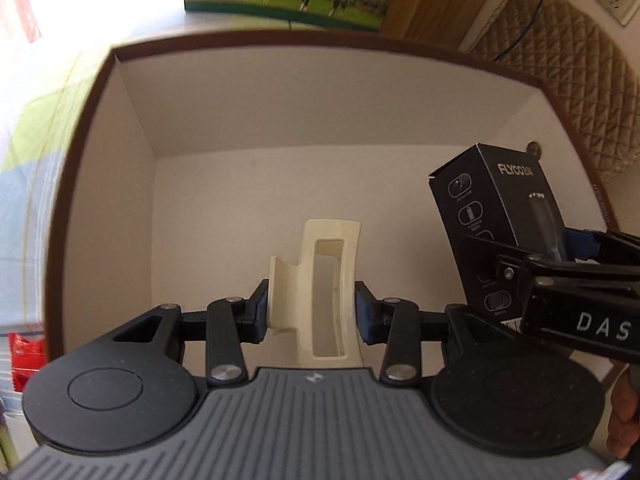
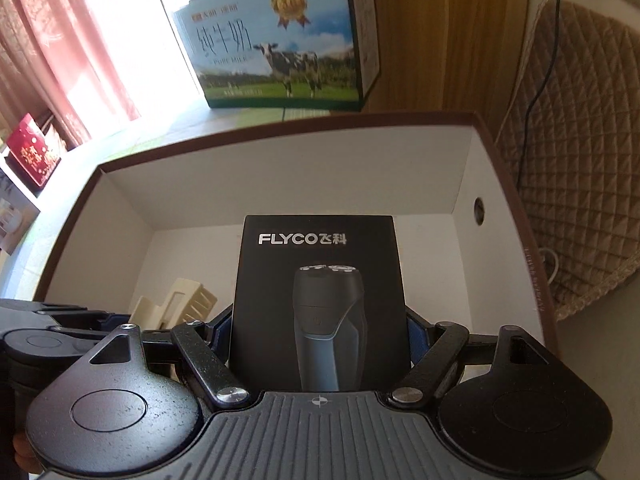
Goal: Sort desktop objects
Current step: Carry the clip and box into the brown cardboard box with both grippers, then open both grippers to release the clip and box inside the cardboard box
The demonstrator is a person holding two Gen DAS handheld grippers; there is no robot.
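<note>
Fingers of the left gripper (image 1: 311,307) are pressed against the two sides of a cream hair claw clip (image 1: 318,292), which is held at the centre of the left wrist view, over the pale floor of a large open box (image 1: 132,160) with a brown rim. Fingers of the right gripper (image 2: 319,334) are pinched on a black shaver carton (image 2: 319,304), held upright at the centre of the right wrist view, likewise inside the box mouth. In the left wrist view the carton (image 1: 500,216) is seen tilted at the right of the frame, near the box's right wall.

The placing step appears to be in hand: both items are judged to be carried into the box and not yet released. Next, each item would need to be lowered to the floor and the fingers spread.

Most of the box floor is seen bare, so room is ample at the back and at the left of the frame. The two grippers are close together at the lower edge, and the right wall stands near the carton; a milk carton case (image 2: 280,40) is seen beyond the far rim, well apart.
</note>
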